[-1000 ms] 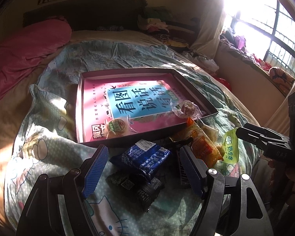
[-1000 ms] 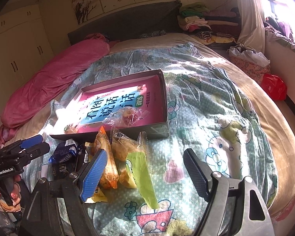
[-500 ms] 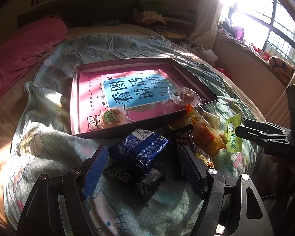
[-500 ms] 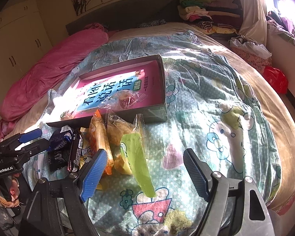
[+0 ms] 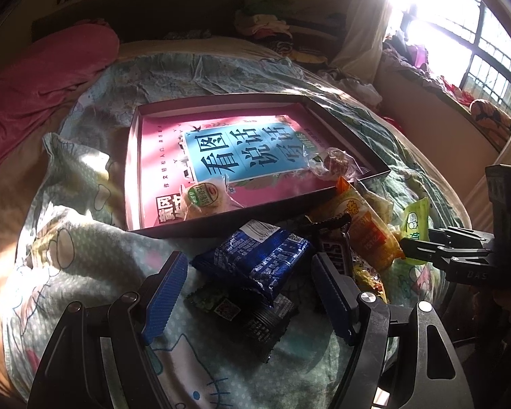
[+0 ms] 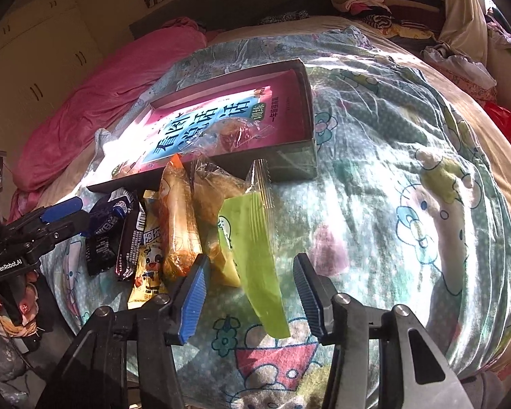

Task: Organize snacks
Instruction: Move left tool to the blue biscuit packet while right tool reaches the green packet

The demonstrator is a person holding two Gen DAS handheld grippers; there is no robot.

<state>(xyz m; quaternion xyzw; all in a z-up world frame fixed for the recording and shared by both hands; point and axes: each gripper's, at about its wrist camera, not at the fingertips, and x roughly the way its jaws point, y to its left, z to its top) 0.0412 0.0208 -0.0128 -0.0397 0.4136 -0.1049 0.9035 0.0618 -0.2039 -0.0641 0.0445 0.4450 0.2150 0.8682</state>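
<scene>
A shallow dark box (image 5: 221, 220) (image 6: 289, 167) lies on the bed with a pink and blue book in it, a round cake packet (image 5: 202, 197) and a clear-wrapped snack (image 5: 334, 165) on the book. Loose snacks lie in front of it. My left gripper (image 5: 245, 293) is open, its jaws on either side of a blue packet (image 5: 255, 262). My right gripper (image 6: 252, 293) is open around the near end of a green packet (image 6: 255, 252). An orange packet (image 6: 179, 225) (image 5: 364, 225) and a dark bar (image 6: 129, 238) lie between them.
The bed has a cartoon-print quilt (image 6: 408, 170) and a pink blanket (image 6: 112, 78) at the far left. Piled clothes (image 6: 374, 0) lie at the headboard. A window (image 5: 477, 34) glares at the right. The bed's edge falls off to the right.
Both grippers have moved forward and down towards the snacks. The left now straddles the blue packet and the right straddles the green packet. Nothing has been taken hold of.
</scene>
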